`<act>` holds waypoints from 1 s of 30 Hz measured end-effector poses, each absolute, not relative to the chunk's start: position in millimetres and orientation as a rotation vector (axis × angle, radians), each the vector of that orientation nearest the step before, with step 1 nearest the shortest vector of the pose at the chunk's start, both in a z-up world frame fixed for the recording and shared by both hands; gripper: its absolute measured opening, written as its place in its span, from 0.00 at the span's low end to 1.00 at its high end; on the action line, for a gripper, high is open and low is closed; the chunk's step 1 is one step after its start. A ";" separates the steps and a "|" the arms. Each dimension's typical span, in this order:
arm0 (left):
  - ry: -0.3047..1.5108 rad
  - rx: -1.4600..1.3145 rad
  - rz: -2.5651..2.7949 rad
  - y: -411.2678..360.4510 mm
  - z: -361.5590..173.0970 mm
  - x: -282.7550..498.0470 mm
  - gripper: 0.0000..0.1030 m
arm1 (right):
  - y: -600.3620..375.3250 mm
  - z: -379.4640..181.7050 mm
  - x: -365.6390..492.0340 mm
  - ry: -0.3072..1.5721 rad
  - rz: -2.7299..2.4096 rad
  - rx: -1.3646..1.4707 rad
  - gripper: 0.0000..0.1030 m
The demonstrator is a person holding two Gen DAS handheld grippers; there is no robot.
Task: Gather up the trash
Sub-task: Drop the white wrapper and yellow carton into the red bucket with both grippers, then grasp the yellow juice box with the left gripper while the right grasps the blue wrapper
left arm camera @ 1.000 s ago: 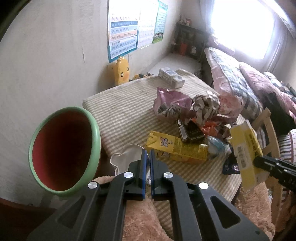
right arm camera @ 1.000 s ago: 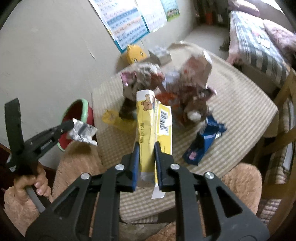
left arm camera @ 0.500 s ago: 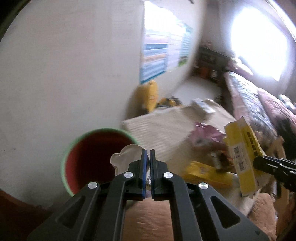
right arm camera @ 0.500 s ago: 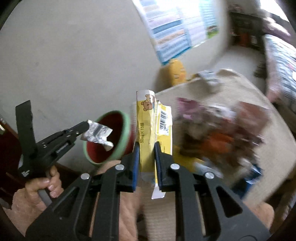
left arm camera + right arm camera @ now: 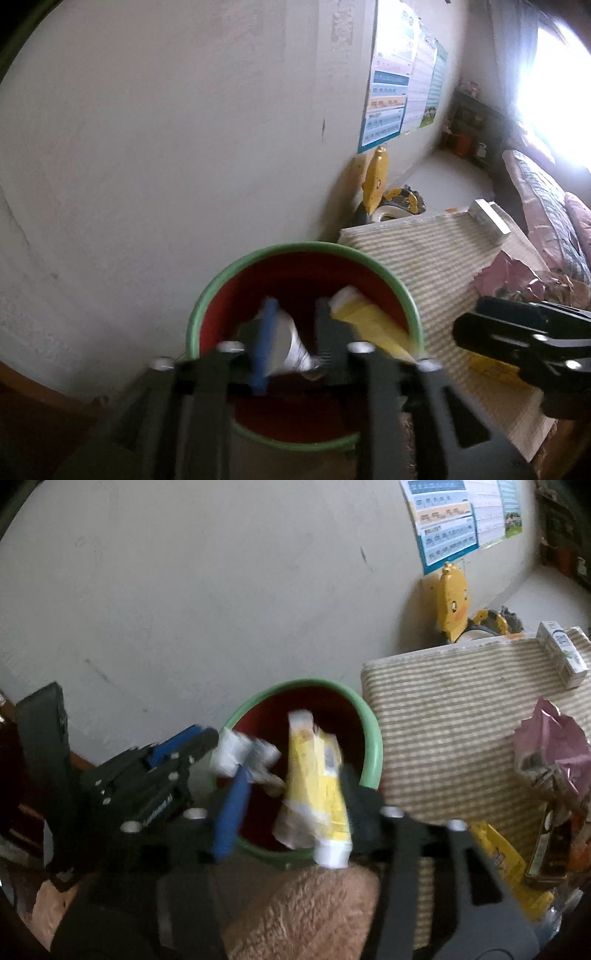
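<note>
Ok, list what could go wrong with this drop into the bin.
1. The yellow carton lies long and tilted between the opening jaws of the right gripper, over the near rim of the bin; it may tip out.
2. The white wrapper at the left gripper hangs near the rim's edge and may fall outside.
3. The grippers are crowded and may bump.

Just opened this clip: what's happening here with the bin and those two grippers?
A person holding a gripper in each hand is dropping trash into the green-rimmed red bin beside the striped table. The right gripper is over the bin, jaws opening, with the yellow carton loose between them. The left gripper is opening too, a crumpled white wrapper between its jaws. More wrappers and cartons remain heaped on the table.
</note>
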State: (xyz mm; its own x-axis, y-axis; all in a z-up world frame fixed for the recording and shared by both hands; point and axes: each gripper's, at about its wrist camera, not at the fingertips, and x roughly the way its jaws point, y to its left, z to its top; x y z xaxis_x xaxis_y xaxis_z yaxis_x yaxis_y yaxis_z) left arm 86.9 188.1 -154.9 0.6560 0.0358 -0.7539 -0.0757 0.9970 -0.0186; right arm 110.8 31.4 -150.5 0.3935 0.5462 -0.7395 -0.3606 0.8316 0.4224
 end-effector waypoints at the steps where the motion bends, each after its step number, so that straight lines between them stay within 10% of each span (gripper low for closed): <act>1: 0.846 -0.047 0.070 188.9 -155.0 86.4 0.42 | 31.7 -151.6 113.0 1.017 0.577 0.196 0.56; 30: 0.836 -0.046 -0.138 40.3 -132.6 29.2 0.61 | -224.0 -157.6 -11.7 0.942 -0.117 0.271 0.66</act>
